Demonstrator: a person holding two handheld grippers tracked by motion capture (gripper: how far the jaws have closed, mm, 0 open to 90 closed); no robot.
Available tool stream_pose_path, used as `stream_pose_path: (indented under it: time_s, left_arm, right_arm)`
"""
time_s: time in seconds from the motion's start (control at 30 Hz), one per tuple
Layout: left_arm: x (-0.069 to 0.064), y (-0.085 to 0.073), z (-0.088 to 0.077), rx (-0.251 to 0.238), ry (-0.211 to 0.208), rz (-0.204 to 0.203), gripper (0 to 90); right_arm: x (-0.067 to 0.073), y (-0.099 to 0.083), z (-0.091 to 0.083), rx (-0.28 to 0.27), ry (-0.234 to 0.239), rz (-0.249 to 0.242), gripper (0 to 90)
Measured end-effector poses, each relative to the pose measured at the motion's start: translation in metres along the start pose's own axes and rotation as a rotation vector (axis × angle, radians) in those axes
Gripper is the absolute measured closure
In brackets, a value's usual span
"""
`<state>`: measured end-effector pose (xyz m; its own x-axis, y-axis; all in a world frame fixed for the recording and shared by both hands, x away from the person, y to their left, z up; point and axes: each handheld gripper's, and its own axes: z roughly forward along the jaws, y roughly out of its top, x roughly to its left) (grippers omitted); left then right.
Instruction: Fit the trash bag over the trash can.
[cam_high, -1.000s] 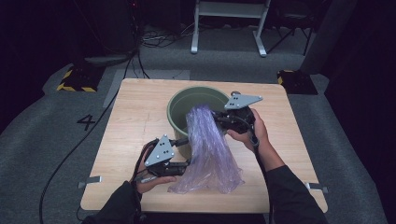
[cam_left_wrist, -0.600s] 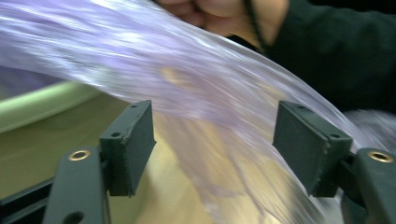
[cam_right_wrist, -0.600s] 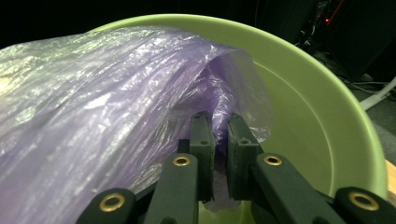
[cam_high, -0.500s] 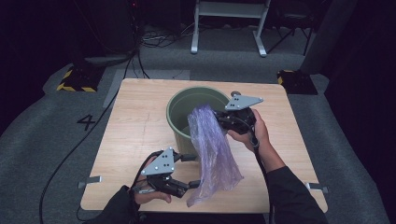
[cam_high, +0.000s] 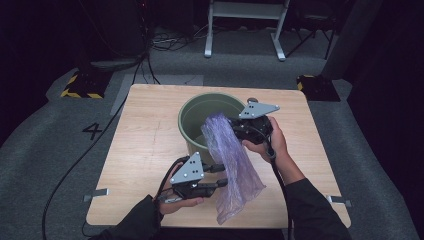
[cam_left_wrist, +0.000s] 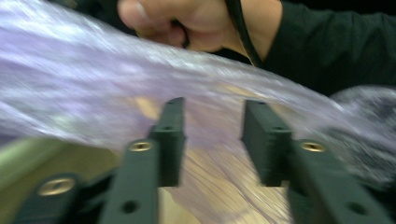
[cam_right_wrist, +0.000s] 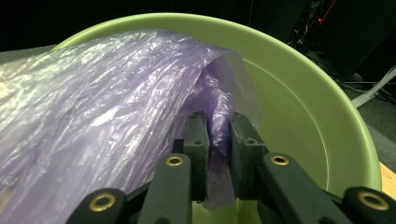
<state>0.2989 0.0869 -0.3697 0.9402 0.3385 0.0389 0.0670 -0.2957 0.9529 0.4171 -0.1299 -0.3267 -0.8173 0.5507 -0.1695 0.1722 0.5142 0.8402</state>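
The right tongs (cam_high: 235, 129) hang over the rim of the green bucket (cam_high: 192, 112), pinching a fold of the purple plastic bag (cam_high: 235, 165). The bag drapes from there down across the worktop (cam_high: 145, 130). The left tongs (cam_high: 224, 176), held level near the front edge, have just been closing; their jaws stand spread with bag film between them. Grey carpet (cam_high: 45, 150) surrounds the worktop.

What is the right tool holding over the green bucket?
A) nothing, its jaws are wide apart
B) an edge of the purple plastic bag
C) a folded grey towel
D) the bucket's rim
B: in the right gripper view the right tool has its jaws pinched on a fold of the purple plastic bag, held above the open green bucket.
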Motion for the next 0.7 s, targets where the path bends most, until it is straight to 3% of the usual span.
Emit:
stream_pose_path:
  time_s: [0.1,0.13,0.27,0.33,0.43,0.47,0.57,0.7]
  left_arm:
    - [0.001,0.002,-0.001,-0.019,0.001,0.011,75.4]
    - [0.000,0.005,-0.003,-0.025,0.008,0.033,78.3]
    - [0.001,0.007,-0.003,-0.035,0.007,0.052,84.2]
    - [0.001,0.008,-0.003,-0.030,0.019,0.048,71.1]
    - [0.002,0.010,-0.004,-0.014,0.062,0.025,40.7]
    - [0.002,0.011,-0.004,-0.023,0.061,0.021,34.3]
    - [0.002,0.012,-0.005,-0.039,0.056,0.026,25.3]
    - [-0.002,0.016,-0.001,-0.023,0.061,0.067,25.6]
  right_arm:
    - [0.001,-0.001,-0.002,-0.001,-0.004,-0.006,75.1]
    - [0.001,-0.002,-0.002,-0.003,-0.011,-0.006,72.8]
    - [0.000,-0.002,-0.005,0.001,-0.019,-0.003,61.4]
    - [0.000,-0.003,-0.007,0.006,-0.033,-0.001,63.2]
    - [-0.001,-0.005,-0.008,0.011,-0.015,-0.014,73.7]
    - [0.000,-0.005,-0.007,0.014,-0.018,-0.022,75.6]
    - [0.001,-0.006,-0.006,0.017,-0.013,-0.030,77.4]
    - [0.003,-0.005,-0.004,0.017,-0.008,-0.031,73.3]
